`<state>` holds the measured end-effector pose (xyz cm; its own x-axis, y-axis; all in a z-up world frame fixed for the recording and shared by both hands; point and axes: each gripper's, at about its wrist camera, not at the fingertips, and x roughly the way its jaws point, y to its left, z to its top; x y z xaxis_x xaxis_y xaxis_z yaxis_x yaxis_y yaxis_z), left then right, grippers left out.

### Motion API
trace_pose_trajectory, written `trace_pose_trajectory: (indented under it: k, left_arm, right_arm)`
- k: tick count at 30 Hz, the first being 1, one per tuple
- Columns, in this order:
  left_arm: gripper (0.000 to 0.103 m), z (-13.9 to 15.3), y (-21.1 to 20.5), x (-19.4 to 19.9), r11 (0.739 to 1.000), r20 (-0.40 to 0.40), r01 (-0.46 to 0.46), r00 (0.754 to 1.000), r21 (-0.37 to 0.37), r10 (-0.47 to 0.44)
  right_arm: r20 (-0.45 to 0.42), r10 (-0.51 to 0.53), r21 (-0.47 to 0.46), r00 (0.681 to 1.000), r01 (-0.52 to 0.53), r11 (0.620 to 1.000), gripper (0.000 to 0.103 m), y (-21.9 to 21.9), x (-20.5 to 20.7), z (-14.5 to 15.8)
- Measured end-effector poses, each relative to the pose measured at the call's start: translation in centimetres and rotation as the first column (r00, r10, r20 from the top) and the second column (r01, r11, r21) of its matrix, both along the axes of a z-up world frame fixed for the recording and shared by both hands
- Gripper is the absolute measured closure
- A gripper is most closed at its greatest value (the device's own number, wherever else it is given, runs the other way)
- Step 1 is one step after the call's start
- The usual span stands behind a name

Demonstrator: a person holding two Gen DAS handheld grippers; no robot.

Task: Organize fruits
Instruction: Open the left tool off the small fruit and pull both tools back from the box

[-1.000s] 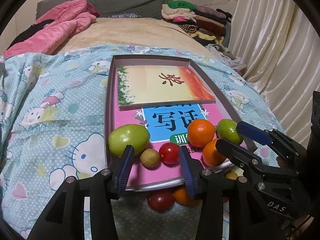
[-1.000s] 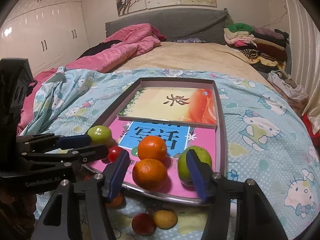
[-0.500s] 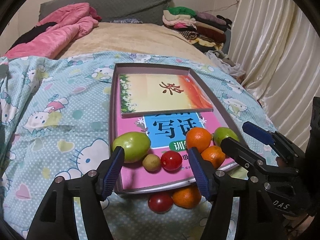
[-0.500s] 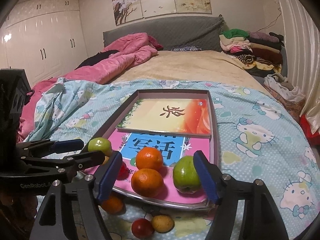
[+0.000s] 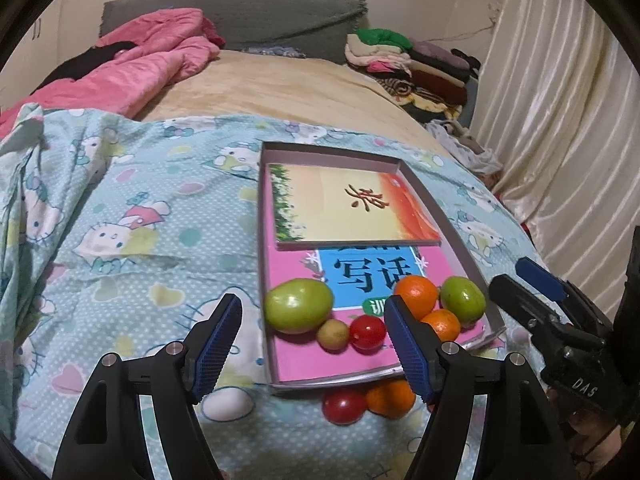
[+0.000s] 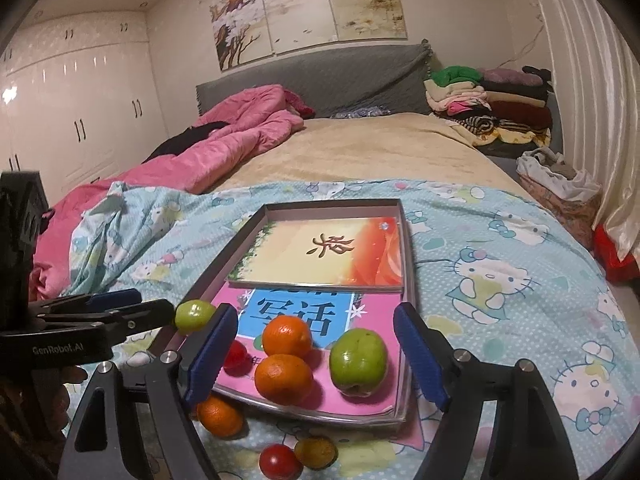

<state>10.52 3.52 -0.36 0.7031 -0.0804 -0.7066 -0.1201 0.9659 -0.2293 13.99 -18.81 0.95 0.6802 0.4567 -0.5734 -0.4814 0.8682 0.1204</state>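
Observation:
A shallow grey box tray (image 5: 262,264) (image 6: 409,264) lies on the bed with two books in it. On the pink book sit a large green fruit (image 5: 298,306), a small tan fruit (image 5: 333,334), a red tomato (image 5: 367,332), two oranges (image 6: 287,336) (image 6: 283,379) and another green fruit (image 6: 358,361). On the sheet before the tray lie an orange (image 6: 219,416), a red tomato (image 6: 279,462) and a small yellowish fruit (image 6: 315,453). My left gripper (image 5: 314,348) is open and empty above the tray's near left corner. My right gripper (image 6: 316,352) is open and empty above the tray's near end.
A Hello Kitty sheet (image 5: 120,240) covers the bed's near part. A pink quilt (image 6: 224,140) lies at the far left, folded clothes (image 6: 488,100) at the far right. Curtains (image 5: 560,120) hang on the right. A white egg-like object (image 5: 226,406) lies near the tray's corner.
Both grippers have pulled back and risen from the tray, and their fingers have spread wider. The fruits have not moved.

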Motion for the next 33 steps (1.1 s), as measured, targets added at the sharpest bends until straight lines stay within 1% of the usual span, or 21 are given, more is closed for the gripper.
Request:
trace_pose_trajectory:
  k: [7, 12, 17, 21, 25, 32, 33]
  left_arm:
    - [0.027, 0.2, 1.2, -0.5, 1.0, 0.002, -0.027, 1.0, -0.015, 0.027]
    - [0.026, 0.1, 1.4, -0.7, 0.999, -0.009, -0.021, 1.0, -0.025, 0.021]
    - [0.024, -0.3, 0.7, -1.0, 1.0, -0.036, 0.0, 0.999, -0.018, 0.0]
    - [0.024, -0.7, 0.0, -1.4, 0.999, -0.061, 0.024, 0.998, -0.028, -0.026]
    - [0.024, -0.7, -0.9, -1.7, 0.999, -0.069, 0.049, 0.996, -0.007, -0.049]
    - [0.024, -0.8, -1.2, -2.0, 0.998, -0.085, 0.056, 0.995, 0.024, -0.054]
    - [0.024, -0.8, -1.0, -2.0, 0.998, -0.088, 0.053, 0.995, 0.018, -0.051]
  right_arm:
    - [-0.01, -0.038, 0.043, 0.999, 0.039, 0.998, 0.021, -1.2, 0.2, 0.4]
    - [-0.035, -0.046, 0.06, 0.998, 0.048, 0.997, 0.02, -1.7, 0.3, 0.3]
    - [-0.042, -0.031, 0.041, 0.999, 0.033, 0.999, 0.02, -1.4, -0.2, 0.2]
    - [-0.055, -0.022, 0.022, 0.998, 0.023, 0.999, 0.02, -1.0, -0.8, -0.1]
    - [-0.08, -0.013, 0.005, 0.997, 0.014, 1.0, 0.02, -0.6, -1.4, -0.6]
    - [-0.082, 0.008, -0.013, 0.997, -0.009, 1.0, 0.02, 0.0, -2.2, -0.7]
    - [-0.089, 0.007, -0.02, 0.996, -0.009, 1.0, 0.016, 0.1, -2.2, -0.7]
